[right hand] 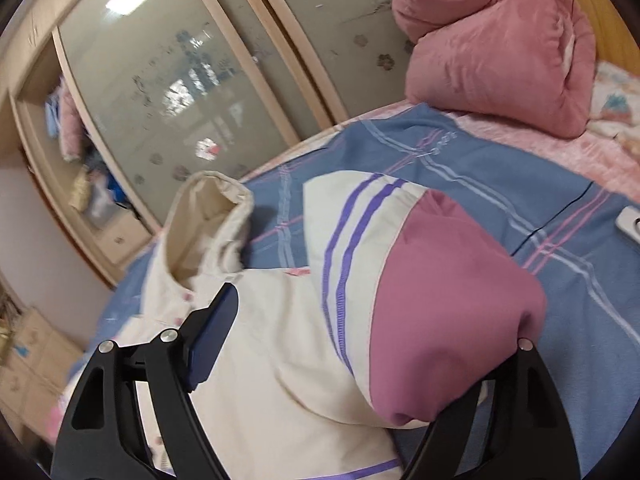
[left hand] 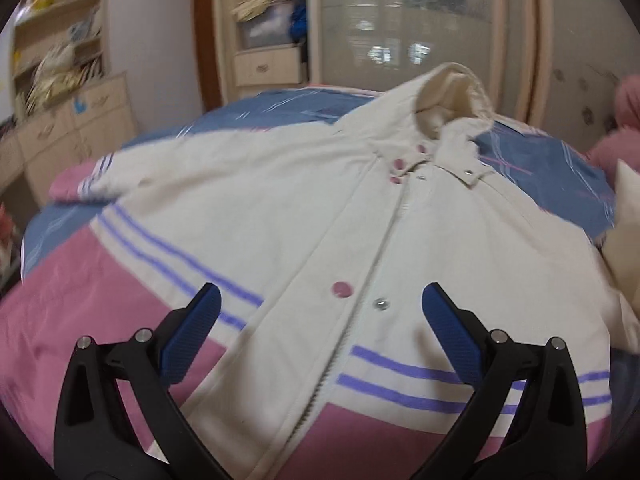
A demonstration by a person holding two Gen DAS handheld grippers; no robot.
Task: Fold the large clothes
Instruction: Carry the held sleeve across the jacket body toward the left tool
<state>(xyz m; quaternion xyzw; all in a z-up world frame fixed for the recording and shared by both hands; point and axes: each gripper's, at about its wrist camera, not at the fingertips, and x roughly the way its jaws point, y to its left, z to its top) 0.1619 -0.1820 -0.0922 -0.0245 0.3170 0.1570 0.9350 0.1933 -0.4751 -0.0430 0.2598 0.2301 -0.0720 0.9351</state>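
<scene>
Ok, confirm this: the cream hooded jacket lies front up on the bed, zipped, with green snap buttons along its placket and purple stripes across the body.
Not quite: the snap buttons are pink, not green, as the left wrist view shows. The rest holds: the cream hooded jacket lies front up on the bed, zipped, with purple stripes across the body.

Cream jacket (left hand: 280,208) with pink lower panel, purple double stripes, pink snaps. Blue bedspread (right hand: 500,184) crossed by pink and white lines. Pink quilt (right hand: 492,44). Beige wardrobe (left hand: 400,20).
</scene>
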